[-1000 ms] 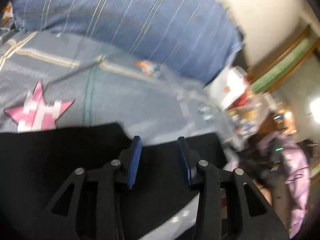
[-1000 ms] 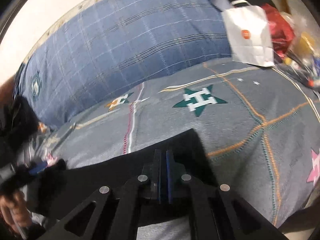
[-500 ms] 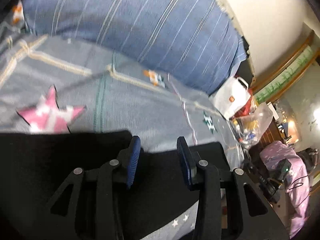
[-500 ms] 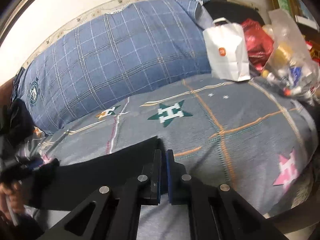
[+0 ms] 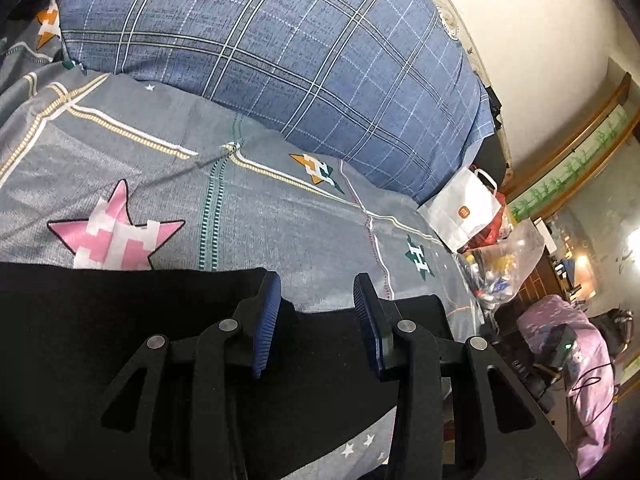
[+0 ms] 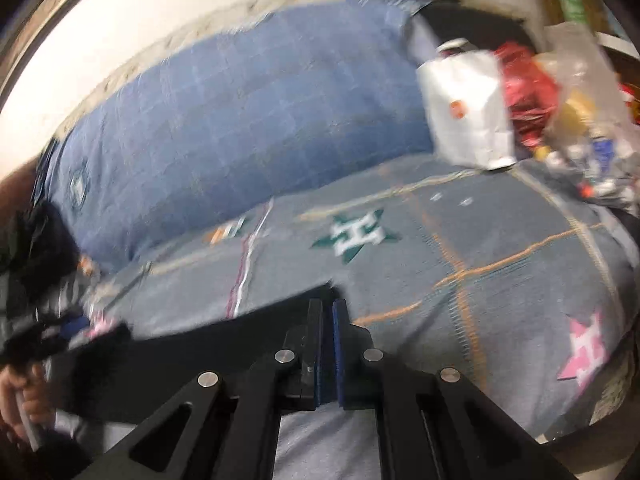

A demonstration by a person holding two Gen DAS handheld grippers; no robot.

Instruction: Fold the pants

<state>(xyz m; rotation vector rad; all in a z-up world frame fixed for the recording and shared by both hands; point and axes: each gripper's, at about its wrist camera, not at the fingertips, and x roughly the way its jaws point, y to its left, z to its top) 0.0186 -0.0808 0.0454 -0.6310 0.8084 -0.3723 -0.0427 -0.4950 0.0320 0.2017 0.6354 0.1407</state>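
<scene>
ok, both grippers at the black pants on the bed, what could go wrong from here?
1. The left gripper stands open over the black pants, so only the right gripper, shut at their edge, may hold them; a lift could sag lopsided.
2. The grip sits at the very edge and could slip.
3. The white paper bag stands close to a rightward swing.

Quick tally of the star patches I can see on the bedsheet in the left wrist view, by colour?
Pink star: 1
Green star: 1
Orange-and-green star: 1
Orange star, at the far left edge: 1
Total: 4 large stars
</scene>
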